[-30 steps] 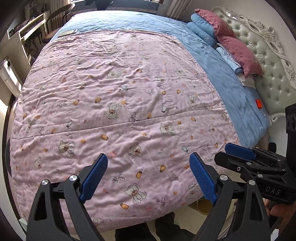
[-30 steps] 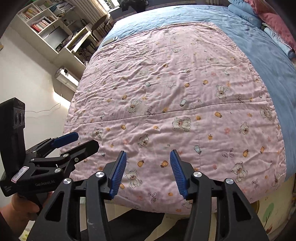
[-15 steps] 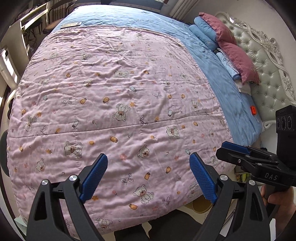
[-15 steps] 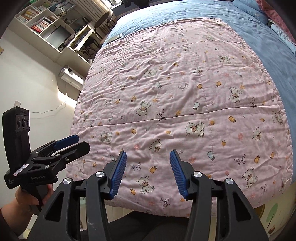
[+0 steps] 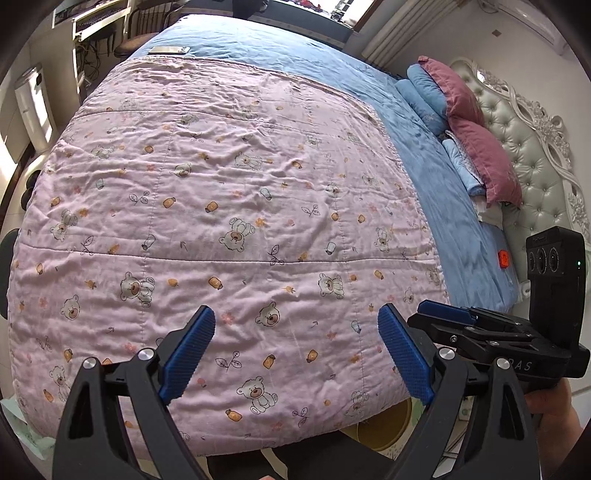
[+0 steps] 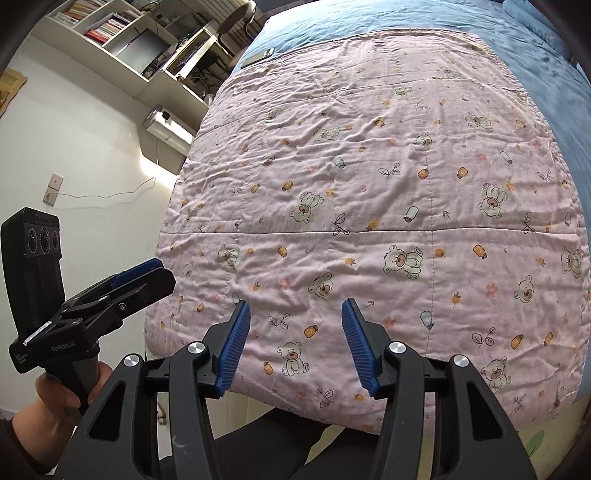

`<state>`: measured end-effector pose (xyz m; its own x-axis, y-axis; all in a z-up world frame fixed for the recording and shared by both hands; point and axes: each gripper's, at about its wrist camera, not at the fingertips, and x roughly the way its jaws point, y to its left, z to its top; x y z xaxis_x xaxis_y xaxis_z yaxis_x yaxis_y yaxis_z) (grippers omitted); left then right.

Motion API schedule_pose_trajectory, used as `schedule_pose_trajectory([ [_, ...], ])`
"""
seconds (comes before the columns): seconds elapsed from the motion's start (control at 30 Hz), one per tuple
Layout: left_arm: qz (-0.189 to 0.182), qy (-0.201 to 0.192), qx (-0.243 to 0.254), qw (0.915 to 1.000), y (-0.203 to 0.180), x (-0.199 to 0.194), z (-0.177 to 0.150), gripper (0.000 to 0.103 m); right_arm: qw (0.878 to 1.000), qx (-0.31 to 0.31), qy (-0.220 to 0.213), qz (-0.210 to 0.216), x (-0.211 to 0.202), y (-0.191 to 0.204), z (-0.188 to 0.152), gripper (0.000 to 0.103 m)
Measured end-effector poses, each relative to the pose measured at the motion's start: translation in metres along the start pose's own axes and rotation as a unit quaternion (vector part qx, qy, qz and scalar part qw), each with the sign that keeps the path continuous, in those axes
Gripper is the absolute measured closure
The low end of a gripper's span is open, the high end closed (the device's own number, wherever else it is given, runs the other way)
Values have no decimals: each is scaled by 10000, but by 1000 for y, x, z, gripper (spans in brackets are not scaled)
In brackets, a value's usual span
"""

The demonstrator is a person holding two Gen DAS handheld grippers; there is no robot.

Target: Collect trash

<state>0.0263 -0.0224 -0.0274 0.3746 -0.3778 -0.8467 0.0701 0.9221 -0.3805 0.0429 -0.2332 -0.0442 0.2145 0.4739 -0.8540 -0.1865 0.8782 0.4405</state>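
My left gripper (image 5: 295, 350) is open and empty above the near edge of a bed. My right gripper (image 6: 293, 345) is open and empty beside it; it also shows in the left wrist view (image 5: 443, 314), and the left gripper shows in the right wrist view (image 6: 147, 273). A small orange-red item (image 5: 503, 258) lies on the blue sheet (image 5: 443, 184) near the headboard, far right. A flat silvery object (image 5: 169, 50) lies at the far corner of the bed; it also shows in the right wrist view (image 6: 258, 56). I cannot tell what either is.
A pink bear-print quilt (image 5: 221, 206) covers most of the bed. Pillows (image 5: 476, 147) are stacked against the tufted headboard (image 5: 535, 147). A desk and chair (image 5: 110, 29) stand past the far corner. Shelves (image 6: 122, 29) and a white wall lie left.
Both grippers have moved closer over the bed and tilted so more of the headboard side shows. Their jaws stay open as before.
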Motion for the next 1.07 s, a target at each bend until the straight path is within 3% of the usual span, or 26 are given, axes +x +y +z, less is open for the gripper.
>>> schedule_pose_trajectory([
  [0.23,144,27,-170,9997,-3,3,-4,13,10000,-3,70,32,1,-9,0,52],
  [0.67,-134,150,-321,9993,-3,11,-3,13,9997,74,214,2,7,-12,0,50],
  [1.07,-170,302,-526,9980,6,19,4,13,9996,172,216,26,9,-15,5,50],
])
